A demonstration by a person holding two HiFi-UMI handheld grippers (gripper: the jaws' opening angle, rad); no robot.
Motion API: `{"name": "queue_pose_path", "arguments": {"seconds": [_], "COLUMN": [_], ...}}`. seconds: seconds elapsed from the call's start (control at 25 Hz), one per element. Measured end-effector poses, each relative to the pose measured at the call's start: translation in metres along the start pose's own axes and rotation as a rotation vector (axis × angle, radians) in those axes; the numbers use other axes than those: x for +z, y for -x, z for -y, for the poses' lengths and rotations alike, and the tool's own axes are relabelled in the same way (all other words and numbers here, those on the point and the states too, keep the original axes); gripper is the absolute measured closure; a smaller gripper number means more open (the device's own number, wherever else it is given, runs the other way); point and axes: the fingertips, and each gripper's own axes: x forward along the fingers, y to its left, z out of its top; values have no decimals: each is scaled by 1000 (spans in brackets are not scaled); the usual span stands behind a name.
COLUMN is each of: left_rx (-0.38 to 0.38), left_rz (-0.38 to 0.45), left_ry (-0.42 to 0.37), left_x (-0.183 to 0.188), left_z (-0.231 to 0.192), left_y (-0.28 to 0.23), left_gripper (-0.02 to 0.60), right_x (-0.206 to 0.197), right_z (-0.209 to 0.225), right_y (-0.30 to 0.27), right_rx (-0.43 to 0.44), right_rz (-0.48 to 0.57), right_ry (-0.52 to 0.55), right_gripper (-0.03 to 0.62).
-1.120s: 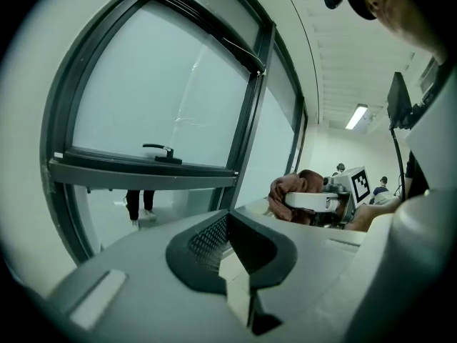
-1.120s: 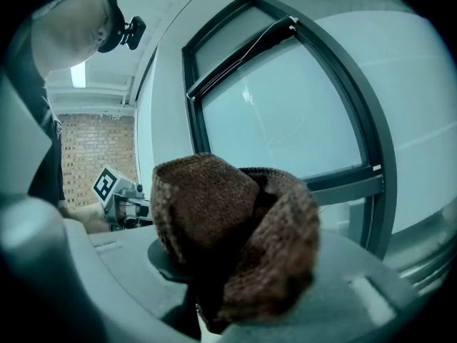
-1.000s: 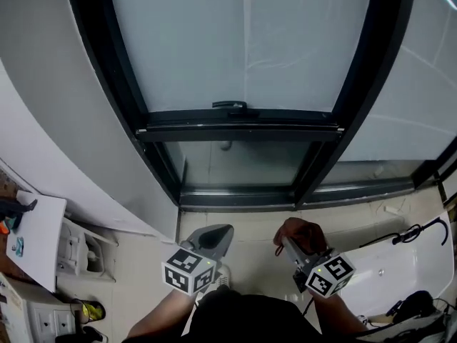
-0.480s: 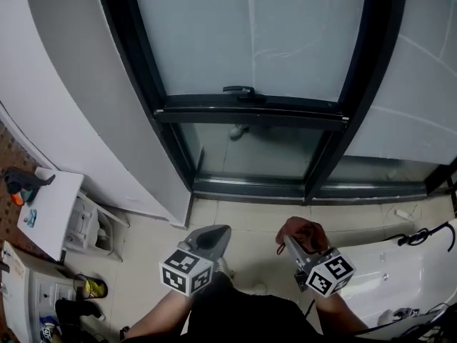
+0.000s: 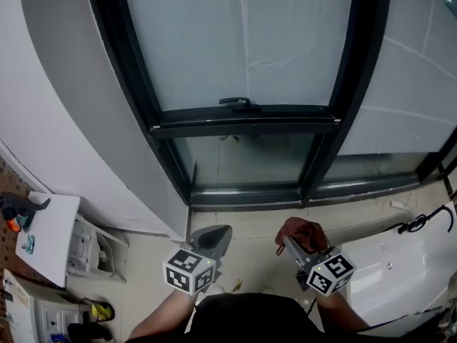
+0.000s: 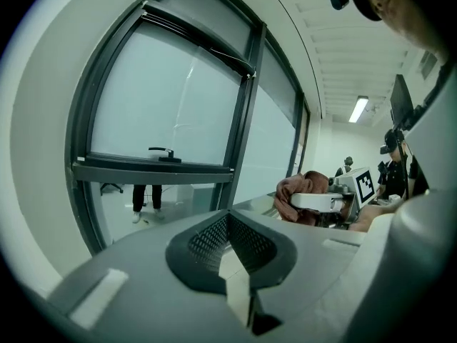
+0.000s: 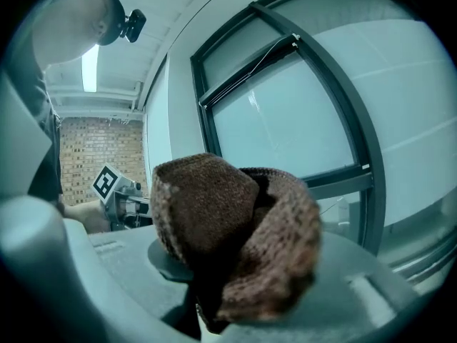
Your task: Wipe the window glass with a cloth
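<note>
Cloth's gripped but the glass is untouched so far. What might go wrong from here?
The brown cloth sits bunched in the right gripper, so hard jaws may scrape the window glass. The cloth may also snag on the window handle jutting from the sash.

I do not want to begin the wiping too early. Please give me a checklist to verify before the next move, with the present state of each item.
1. Cloth gripped by the right gripper: ok, jaws closed on it.
2. Cloth offers a wiping pad: ok, a thick wad sticks out beyond the jaws.
3. Cloth at the window glass: not ok, it is held low, apart from the pane.
4. Left gripper free: ok, jaws together, nothing between them.
5. Window handle latched: cannot tell.
</note>
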Motion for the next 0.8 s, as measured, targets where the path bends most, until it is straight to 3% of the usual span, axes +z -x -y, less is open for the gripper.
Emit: {"name": "queue_pose_path", "arguments": {"seconds": [0.36, 0.8], "left_rx": [-52, -64], "left_rz": [-33, 2], "left_ry": [-27, -22], "left_x": [-5, 6], "left_z": [-36, -50], "left_y": [20, 25], "left_gripper": [565, 565], "right_x": [-6, -8], "right_z": [-31, -33], "right_y": [-37, -45], "right_rx": [-29, -57], "right_rz": [-2, -26], "right_ry": [-9, 5], "right_gripper": [467, 470]}}
